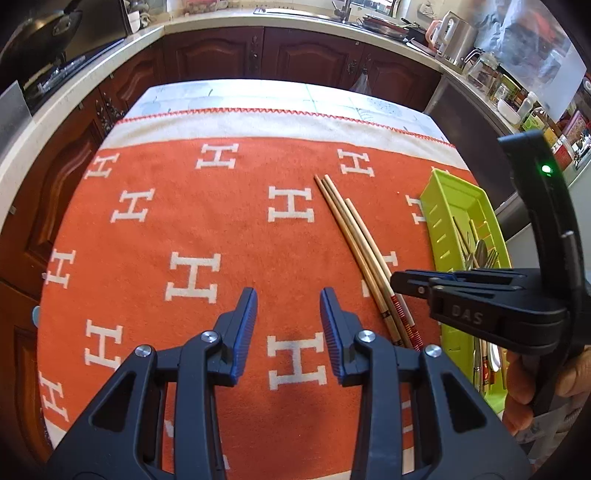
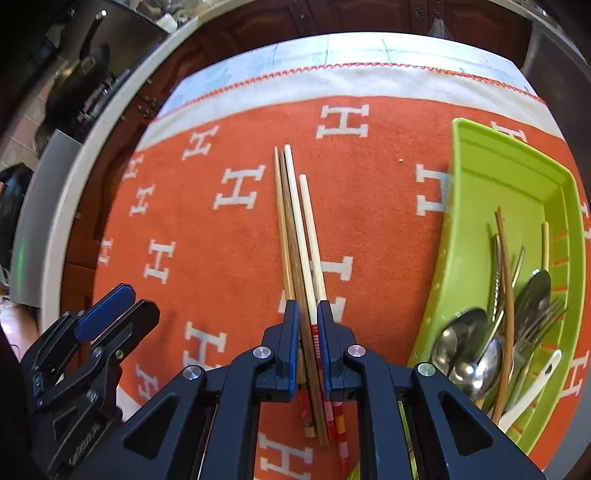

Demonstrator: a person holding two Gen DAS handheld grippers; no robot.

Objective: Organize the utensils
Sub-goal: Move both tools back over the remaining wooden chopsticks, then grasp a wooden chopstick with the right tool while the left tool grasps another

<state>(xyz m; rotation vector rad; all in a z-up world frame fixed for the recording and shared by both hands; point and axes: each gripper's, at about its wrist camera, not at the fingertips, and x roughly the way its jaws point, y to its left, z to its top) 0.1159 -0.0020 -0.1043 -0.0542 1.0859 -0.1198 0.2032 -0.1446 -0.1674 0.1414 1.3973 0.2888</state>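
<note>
A green tray (image 2: 476, 236) of spoons and forks sits right of my chopsticks (image 2: 295, 236); right tongs (image 2: 307, 317) clamp these pale sticks, left tongs (image 1: 288, 306) released.

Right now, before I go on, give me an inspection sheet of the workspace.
Surface: orange blanket with white H pattern covers the table.
Job's things: four chopsticks lying together; green tray with spoons, forks and chopsticks.
Clutter: nothing seen on the blanket.
Grippers: left gripper open, empty; right gripper closing around the chopsticks.
Cables: nothing seen.
Surroundings: dark wood cabinets, kettle on the counter.
</note>
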